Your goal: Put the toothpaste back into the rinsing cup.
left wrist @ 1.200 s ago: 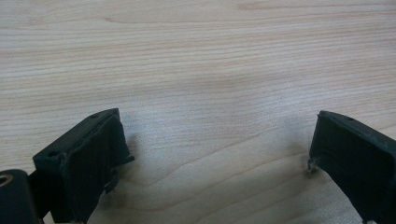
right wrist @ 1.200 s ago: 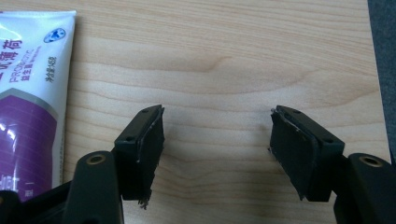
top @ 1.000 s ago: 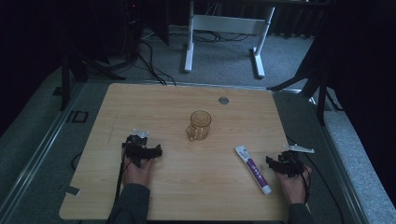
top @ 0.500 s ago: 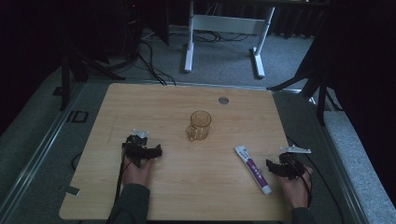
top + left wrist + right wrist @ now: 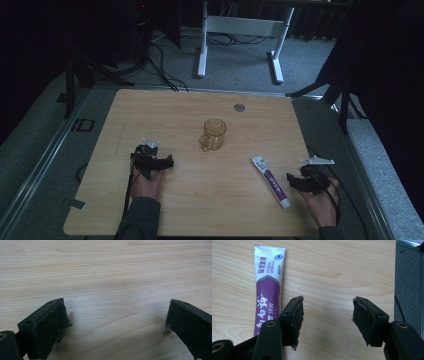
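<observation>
Your right gripper [image 5: 327,315] has slid back toward you, jaws wide and empty just beside the toothpaste tube [image 5: 268,287] lying flat on the worktop [image 5: 200,200], so the grasp remains unmade.

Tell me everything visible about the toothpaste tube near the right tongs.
The toothpaste tube lies flat on the wooden table, near its right front part. It looks like soft plastic: white at the flat crimped end, which points away from the person, purple along the body with white Chinese lettering, white again at the near end. It runs slightly diagonally. The right tongs stand open just beside it, with nothing between the jaws. Whether they touch it I cannot tell.
</observation>
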{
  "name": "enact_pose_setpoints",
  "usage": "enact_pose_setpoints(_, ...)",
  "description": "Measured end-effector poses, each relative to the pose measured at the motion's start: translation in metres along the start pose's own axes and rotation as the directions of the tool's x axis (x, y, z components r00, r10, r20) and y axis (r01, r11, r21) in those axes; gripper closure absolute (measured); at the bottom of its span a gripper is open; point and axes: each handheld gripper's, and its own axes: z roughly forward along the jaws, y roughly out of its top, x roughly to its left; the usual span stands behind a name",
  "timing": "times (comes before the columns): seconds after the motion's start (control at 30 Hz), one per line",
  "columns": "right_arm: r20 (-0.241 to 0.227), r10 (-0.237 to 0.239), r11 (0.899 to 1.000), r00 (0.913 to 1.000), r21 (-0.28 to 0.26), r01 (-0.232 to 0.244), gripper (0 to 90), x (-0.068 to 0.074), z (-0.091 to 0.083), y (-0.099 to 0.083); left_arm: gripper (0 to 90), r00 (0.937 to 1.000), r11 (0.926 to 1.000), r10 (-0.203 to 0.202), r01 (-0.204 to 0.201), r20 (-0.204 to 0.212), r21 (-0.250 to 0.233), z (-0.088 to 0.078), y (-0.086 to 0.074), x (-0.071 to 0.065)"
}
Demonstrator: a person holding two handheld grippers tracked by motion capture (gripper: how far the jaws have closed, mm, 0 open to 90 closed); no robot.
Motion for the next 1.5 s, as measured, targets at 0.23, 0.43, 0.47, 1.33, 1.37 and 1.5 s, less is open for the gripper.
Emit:
enact_pose_setpoints(0.23,0.001,-0.029,1.000,0.9996,0.012,0.029,43.7,0.003,-0.003,0.004,2.8,1.0000,1.0000,0.000,0.000,0.000,0.000,0.000,0.000,0.000)
enact_pose_setpoints(0.43,0.009,-0.069,0.997,0.9976,0.025,0.068,44.8,0.010,-0.005,0.005,2.8,1.0000,1.0000,0.000,0.000,0.000,0.000,0.000,0.000,0.000)
enact_pose_setpoints(0.47,0.009,-0.077,0.997,0.9970,0.027,0.076,45.1,0.011,-0.005,0.006,2.8,1.0000,1.0000,0.000,0.000,0.000,0.000,0.000,0.000,0.000)
enact_pose_setpoints(1.33,-0.033,-0.092,0.995,0.9952,0.034,0.093,51.4,0.029,-0.011,0.019,2.8,1.0000,1.0000,0.000,0.000,0.000,0.000,0.000,0.000,0.000)
enact_pose_setpoints(1.37,-0.035,-0.094,0.995,0.9949,0.036,0.096,51.5,0.030,-0.010,0.019,2.8,1.0000,1.0000,0.000,0.000,0.000,0.000,0.000,0.000,0.000)
enact_pose_setpoints(1.5,-0.052,-0.091,0.995,0.9945,0.045,0.093,51.0,0.032,-0.011,0.022,2.8,1.0000,1.0000,0.000,0.000,0.000,0.000,0.000,0.000,0.000)
